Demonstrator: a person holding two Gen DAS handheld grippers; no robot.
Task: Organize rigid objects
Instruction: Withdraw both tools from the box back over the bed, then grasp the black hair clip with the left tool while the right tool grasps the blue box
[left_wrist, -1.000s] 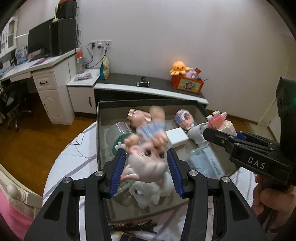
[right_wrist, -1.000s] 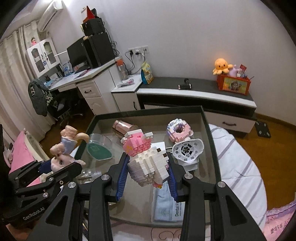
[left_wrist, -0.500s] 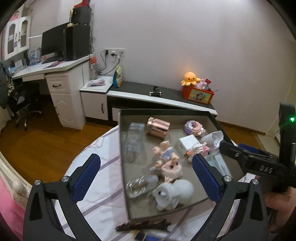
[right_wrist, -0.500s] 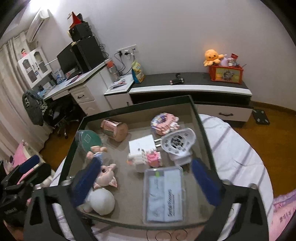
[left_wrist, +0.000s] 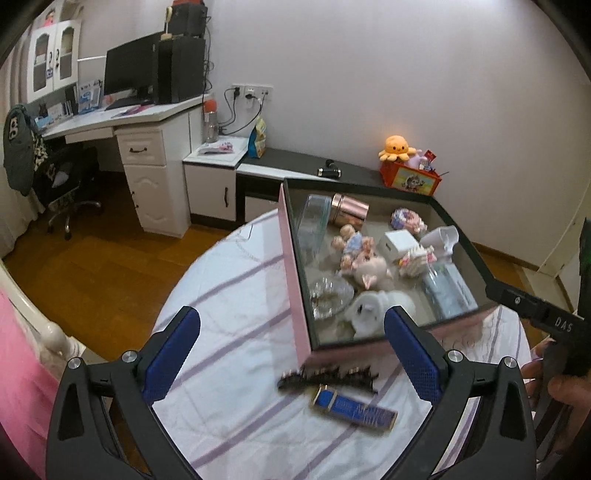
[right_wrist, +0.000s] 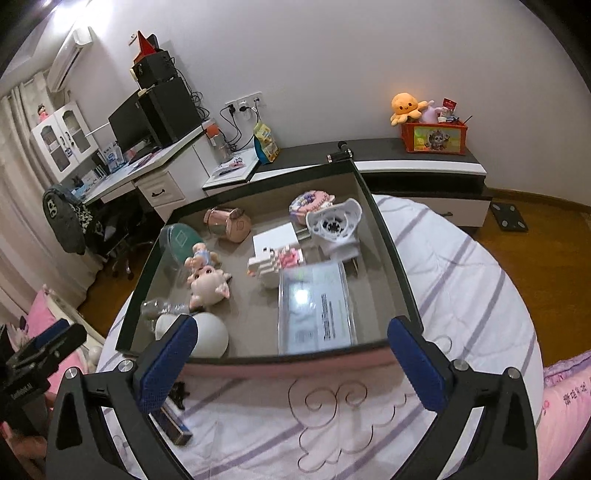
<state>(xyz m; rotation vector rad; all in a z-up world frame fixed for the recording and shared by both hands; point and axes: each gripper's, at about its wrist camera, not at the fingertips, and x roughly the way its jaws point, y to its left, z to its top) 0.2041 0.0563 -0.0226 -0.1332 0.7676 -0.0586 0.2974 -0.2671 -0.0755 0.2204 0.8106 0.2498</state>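
Observation:
A pink-sided box (left_wrist: 293, 280) with a dark rim (right_wrist: 384, 236) sits on the round striped table. In it lie a pink pig doll (left_wrist: 365, 266) (right_wrist: 208, 282), a white and pink block figure (left_wrist: 415, 258) (right_wrist: 275, 264), a copper tin (right_wrist: 227, 223), a white fan part (right_wrist: 334, 221), a clear case (right_wrist: 316, 310) and a white round toy (right_wrist: 208, 334). My left gripper (left_wrist: 291, 349) is open and empty, pulled back to the box's near left. My right gripper (right_wrist: 290, 363) is open and empty at the box's near edge.
A black hair clip (left_wrist: 327, 378) and a blue bar (left_wrist: 352, 408) lie on the tablecloth (left_wrist: 229, 332) in front of the box. A desk with a monitor (left_wrist: 129, 79) and a low cabinet (right_wrist: 406, 162) stand against the wall. A pink bed edge (right_wrist: 565, 413) is at right.
Both grippers opened and let go: the pig doll and the block figure now lie in the box. Both grippers then drew back and up from the box.

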